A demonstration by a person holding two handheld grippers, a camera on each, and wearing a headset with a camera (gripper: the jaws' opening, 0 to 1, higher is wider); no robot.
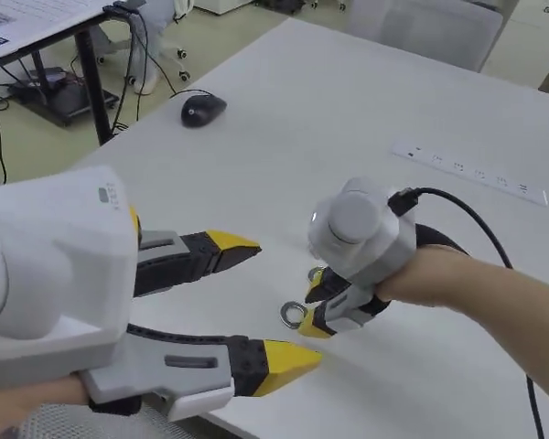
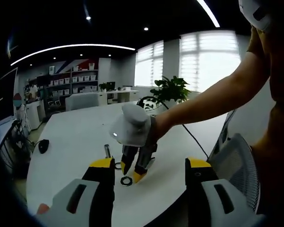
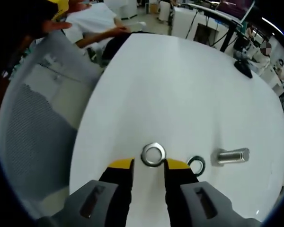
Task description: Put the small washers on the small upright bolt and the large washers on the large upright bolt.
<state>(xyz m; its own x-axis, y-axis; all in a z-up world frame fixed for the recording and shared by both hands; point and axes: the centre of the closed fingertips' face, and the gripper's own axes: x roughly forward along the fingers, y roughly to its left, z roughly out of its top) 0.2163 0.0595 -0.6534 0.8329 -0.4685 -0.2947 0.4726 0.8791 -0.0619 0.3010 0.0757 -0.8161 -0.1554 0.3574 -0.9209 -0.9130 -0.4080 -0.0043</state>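
I am holding the right claw (image 3: 149, 163) tipped down at the surface (image 3: 180, 85), its jaws narrow and straddling the larger washer (image 3: 145, 155). The washer is lying flat close to the near edge, and nothing is gripped yet. The left claw (image 1: 273, 302) is hanging wide and empty just beside the work.

The main risk I am weighing is the thinness of the washer. If the tips are riding even a little high as they close, they are going to slide over the rim and flick it away instead of pinching it. With the near edge so close, it could skid off toward the chair (image 3: 33, 137).

The small washer (image 3: 190, 165) is lying just beside the outer face of one jaw (closer than I would like). Any sideways correction is likely to shove it toward the bolt (image 3: 230, 156) or away from it.

The bolt is standing near both washers, apart from them. A careless swing of the claw or the hand could knock it over. I cannot tell from here whether it is the large or the small bolt, so I am also risking a washer on the wrong post.

The wide left claw is crowding the same patch, and a bump between the two would spoil the grip.
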